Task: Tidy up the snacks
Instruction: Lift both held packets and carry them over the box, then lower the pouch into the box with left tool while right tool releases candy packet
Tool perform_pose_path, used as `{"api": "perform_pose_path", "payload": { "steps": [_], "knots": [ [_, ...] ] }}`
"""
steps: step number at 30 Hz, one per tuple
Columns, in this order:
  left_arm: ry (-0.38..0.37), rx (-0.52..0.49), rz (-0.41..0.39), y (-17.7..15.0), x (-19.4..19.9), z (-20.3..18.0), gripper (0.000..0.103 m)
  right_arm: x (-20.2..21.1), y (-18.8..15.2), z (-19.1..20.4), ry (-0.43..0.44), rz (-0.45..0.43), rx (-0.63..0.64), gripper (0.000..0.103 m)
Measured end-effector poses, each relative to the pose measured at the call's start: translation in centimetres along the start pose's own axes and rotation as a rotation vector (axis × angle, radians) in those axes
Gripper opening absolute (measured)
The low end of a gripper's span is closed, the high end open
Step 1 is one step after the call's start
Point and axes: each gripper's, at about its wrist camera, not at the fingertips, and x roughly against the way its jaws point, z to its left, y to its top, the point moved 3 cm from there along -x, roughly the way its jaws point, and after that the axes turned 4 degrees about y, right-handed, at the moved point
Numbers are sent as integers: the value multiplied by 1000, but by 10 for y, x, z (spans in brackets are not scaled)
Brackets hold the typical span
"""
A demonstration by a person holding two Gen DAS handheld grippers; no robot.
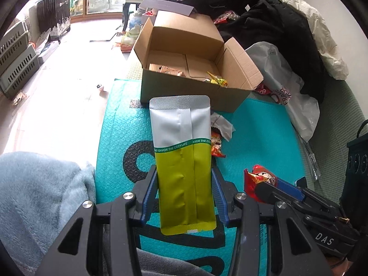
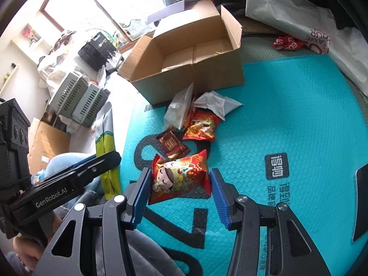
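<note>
Left claw [image 1: 185, 197] grips a green-and-silver pouch [image 1: 181, 151], right claw [image 2: 180, 195] a red snack packet [image 2: 181, 174], both short of the cardboard box [image 1: 191, 69]; perhaps four wrappers [image 2: 200, 126] remain before it.

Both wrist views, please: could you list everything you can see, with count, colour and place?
Cardboard box: one, brown, open, at the mat's far edge.
Mat: one, teal, under everything.
Tall pouch: one, silver and olive green, between the left gripper's pads.
Red snack pack: one, red with a cartoon face, between the right gripper's pads.
Loose packets: several, red, brown and silver, on the mat before the box.
Plastic bag: one, white, right of the box.
Clothes pile: black and cream, behind the box.
Crates: two, grey-green, on the floor.
Left gripper: black, blue pads.
Right gripper: black, blue pads.
</note>
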Motion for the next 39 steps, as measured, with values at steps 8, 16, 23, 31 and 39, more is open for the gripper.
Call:
{"api": "perform_pose_path", "payload": {
  "steps": [8,16,23,31,39],
  "knots": [
    [-30,4,-68,41,9,-9,44,19,40,11,26,-67,49,50],
    [-55,-10,-150,92,19,-21,44,36,96,24,40,-137,114,51],
    [-56,-36,-211,143,18,-30,44,42,151,29,25,-190,176,50],
    [-51,-46,-245,198,0,-31,44,34,213,31,-6,-215,225,50],
    [-26,-88,-252,245,-31,-34,44,7,262,28,-45,-227,251,51]
  ]
}}
